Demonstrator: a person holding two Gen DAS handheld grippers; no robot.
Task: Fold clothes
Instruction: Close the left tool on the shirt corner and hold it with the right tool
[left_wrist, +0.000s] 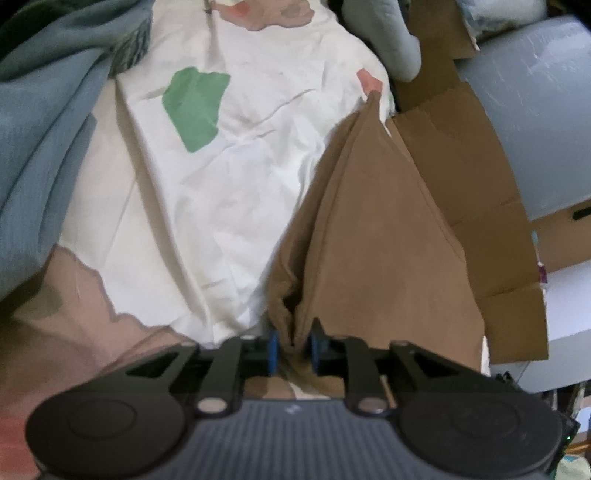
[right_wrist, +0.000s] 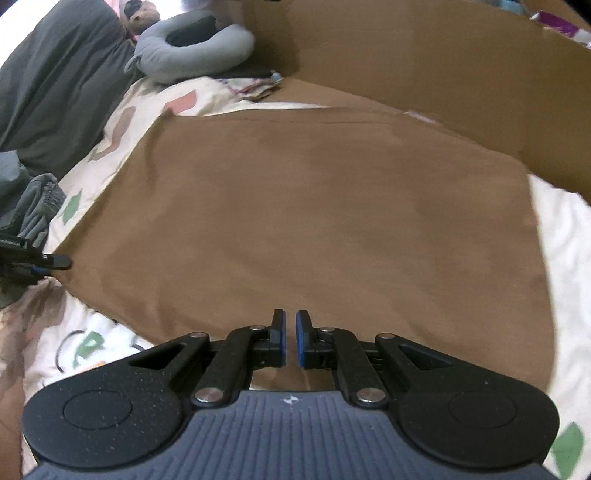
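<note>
On my left wrist feed, the left gripper (left_wrist: 293, 345) sat at the near corner of the brown garment (left_wrist: 376, 240), and a bunched fold of that cloth stood between its blue pads (left_wrist: 273, 350); they seemed to be pressing on the fold, so I read it as clamped on the fabric. From there the garment rose in a ridge and stretched away toward a far corner beside the cardboard box (left_wrist: 491, 206). It lay on a white bedsheet (left_wrist: 229, 177) printed with green and pink patches, with a blue-grey blanket (left_wrist: 40, 140) heaped along the left edge. On my right wrist feed the brown garment (right_wrist: 332, 206) spread broad and mostly flat across the sheet (right_wrist: 565, 236). The right gripper (right_wrist: 290, 338) hung above its near edge with the jaws drawn nearly together, only a thin gap between the pads, and I saw nothing gripped there. The other gripper (right_wrist: 55, 261) was touching the garment's left corner. A grey neck pillow (right_wrist: 192, 51) rested far off.
</note>
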